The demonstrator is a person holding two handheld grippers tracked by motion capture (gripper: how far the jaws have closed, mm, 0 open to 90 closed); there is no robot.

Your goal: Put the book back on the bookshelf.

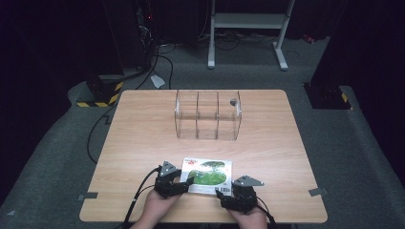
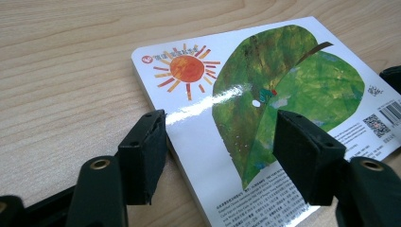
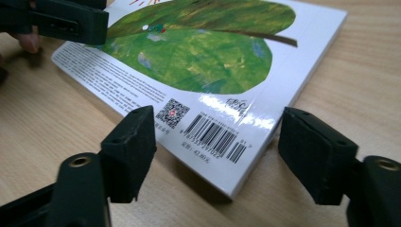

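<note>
A picture book (image 1: pixel 208 172) lies flat on the wooden table near its front edge. Its glossy cover shows a green leaf (image 2: pixel 283 90) and an orange sun (image 2: pixel 186 68). My left gripper (image 1: pixel 187 183) is at the book's near left corner, open. One jaw sits beside the book's edge on the table and the other hangs over the cover (image 2: pixel 222 156). My right gripper (image 1: pixel 223 193) is open around the near right corner, the one with the barcode (image 3: pixel 215 135). That corner lies between its jaws, and the pads stand clear of it.
A clear acrylic rack (image 1: pixel 207 115) with three compartments stands in the far middle of the table (image 1: pixel 143 143). Cables trail off the front edge from both grippers. Beyond the table are a grey floor, a white stand (image 1: pixel 248 21) and dark equipment.
</note>
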